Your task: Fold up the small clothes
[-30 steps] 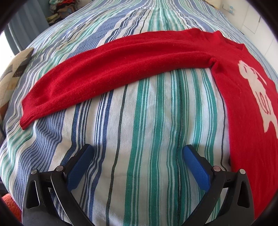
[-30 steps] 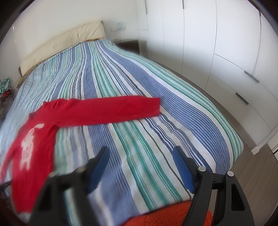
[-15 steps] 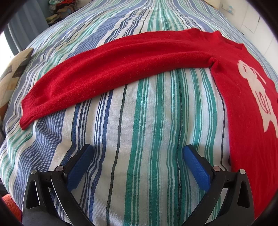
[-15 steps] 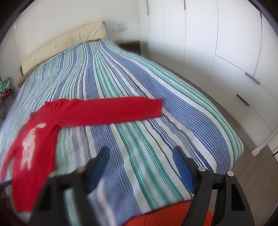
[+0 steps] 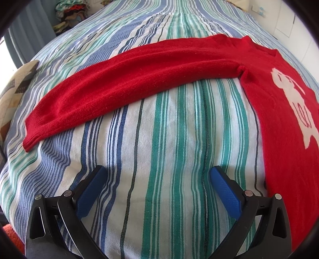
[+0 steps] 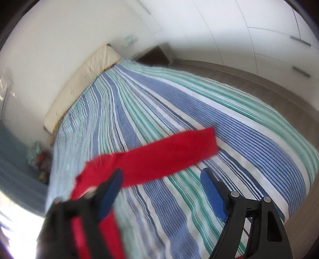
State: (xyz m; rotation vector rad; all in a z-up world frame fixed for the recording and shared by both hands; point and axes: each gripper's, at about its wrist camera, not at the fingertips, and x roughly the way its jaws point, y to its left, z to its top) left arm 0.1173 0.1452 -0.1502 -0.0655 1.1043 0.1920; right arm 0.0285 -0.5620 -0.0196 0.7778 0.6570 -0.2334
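Note:
A small red sweater (image 5: 279, 123) with a white figure on its chest lies flat on the striped bed. One sleeve (image 5: 123, 87) stretches out to the left in the left wrist view. My left gripper (image 5: 157, 175) hovers open over bare bedspread below that sleeve, nothing between its blue pads. In the blurred, tilted right wrist view the other sleeve (image 6: 169, 155) runs across the bed. My right gripper (image 6: 161, 177) hangs just in front of it, jaws opening, with nothing between them.
The striped bedspread (image 5: 169, 199) covers the whole bed. A cream headboard (image 6: 79, 85) stands at the far end, white wardrobe doors (image 6: 259, 29) along the right and wooden floor (image 6: 299, 111) beside the bed. A pile of clothes (image 5: 69, 12) sits past the far left edge.
The right wrist view has rolled and swung towards the sweater, so the sleeve now sits close ahead of the right gripper. The left gripper and the sweater have stayed put.

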